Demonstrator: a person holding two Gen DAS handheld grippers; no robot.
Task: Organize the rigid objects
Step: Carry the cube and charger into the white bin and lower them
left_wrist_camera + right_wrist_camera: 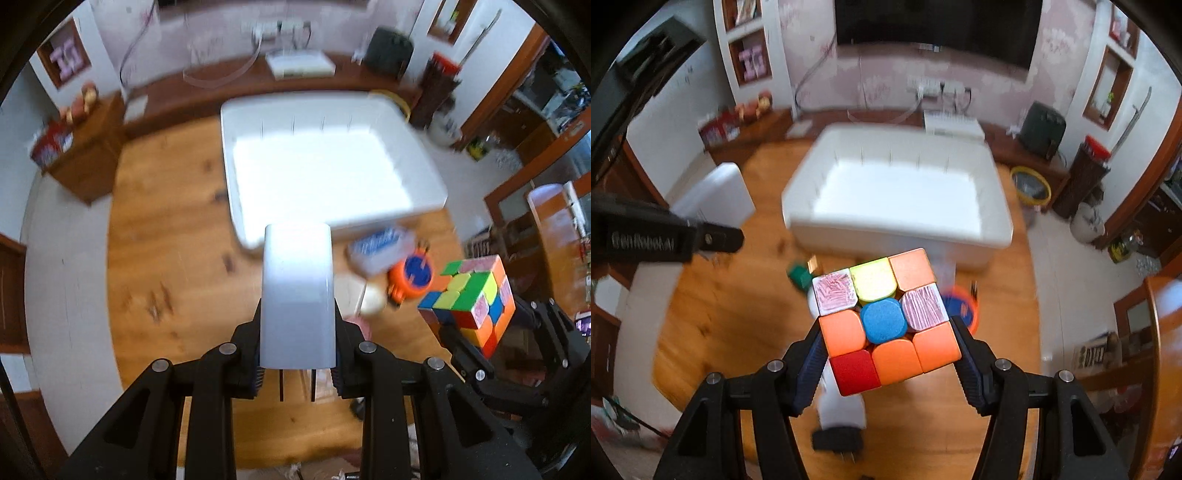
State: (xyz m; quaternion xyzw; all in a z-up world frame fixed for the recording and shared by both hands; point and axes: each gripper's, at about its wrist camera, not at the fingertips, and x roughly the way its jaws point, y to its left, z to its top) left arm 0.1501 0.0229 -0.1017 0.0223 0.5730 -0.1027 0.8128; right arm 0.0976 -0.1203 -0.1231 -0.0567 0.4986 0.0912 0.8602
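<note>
**Two items held above the surface**

Left hand-held gripper point(297, 347): clenched on a white rounded block point(297, 295), upright between its pads.
Right hand-held gripper point(888, 347): grasping a scrambled puzzle cube point(884, 319) by two opposite sides.
White bin point(993, 236): on the wooden surface point(166, 236), beyond both items.
Orange-and-blue round object point(413, 277): near the bin, blurred.

Only one bit of lettering comes through: pale print reading roughly "GenRobot.ai" runs along the black body of the left gripper point(701, 236) at the left edge of the right wrist view, while the blue-and-white packet point(380, 251) on the table carries blurred, unreadable print.
</note>
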